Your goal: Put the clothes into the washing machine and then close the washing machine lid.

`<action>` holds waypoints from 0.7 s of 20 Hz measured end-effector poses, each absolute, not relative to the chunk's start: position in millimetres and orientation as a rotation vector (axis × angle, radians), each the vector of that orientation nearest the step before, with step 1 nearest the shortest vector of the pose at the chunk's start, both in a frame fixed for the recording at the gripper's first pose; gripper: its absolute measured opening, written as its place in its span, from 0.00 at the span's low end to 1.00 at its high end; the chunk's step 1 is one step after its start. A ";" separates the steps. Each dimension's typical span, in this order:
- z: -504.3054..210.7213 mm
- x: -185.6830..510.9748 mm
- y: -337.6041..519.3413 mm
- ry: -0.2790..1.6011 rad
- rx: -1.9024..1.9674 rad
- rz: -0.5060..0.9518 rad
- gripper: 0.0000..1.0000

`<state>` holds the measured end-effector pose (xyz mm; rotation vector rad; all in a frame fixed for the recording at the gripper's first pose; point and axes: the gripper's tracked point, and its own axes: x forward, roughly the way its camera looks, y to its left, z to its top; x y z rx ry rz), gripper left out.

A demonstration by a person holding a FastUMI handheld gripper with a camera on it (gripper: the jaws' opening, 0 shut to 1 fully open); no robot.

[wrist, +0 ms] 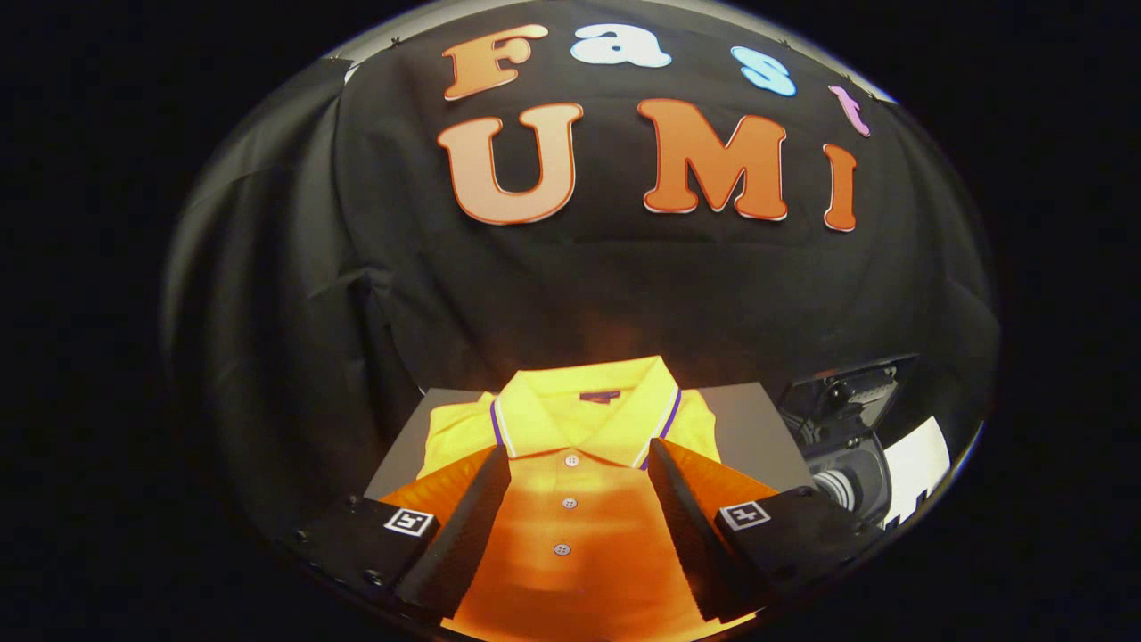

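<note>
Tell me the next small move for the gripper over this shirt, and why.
Probably lower the gripper and close it on the shirt's buttoned front. The fingers stand open on either side of the buttons, with nothing held yet, and the shirt lies flat on the grey board, with the washing machine off to the right.

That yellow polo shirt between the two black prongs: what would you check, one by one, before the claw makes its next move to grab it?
1. Claw open wide enough: ok, its fingers stand well apart.
2. Yellow polo shirt lined up: ok, its buttoned front lies between the fingers, collar just beyond.
3. Shirt free to lift: ok, it lies flat on the grey board, nothing on top.
4. Fingers touching the cloth: cannot tell.
5. Washing machine lid open: ok by the look of it, the dark lid stands raised to the right.
6. Drum clear inside: cannot tell.
</note>
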<state>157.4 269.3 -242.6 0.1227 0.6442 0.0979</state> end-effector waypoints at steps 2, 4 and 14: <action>-260.9 156.4 269.9 0.708 0.126 0.079 1.00; -273.9 151.7 272.8 0.768 0.139 0.071 1.00; -288.3 149.5 274.3 0.890 0.013 0.035 1.00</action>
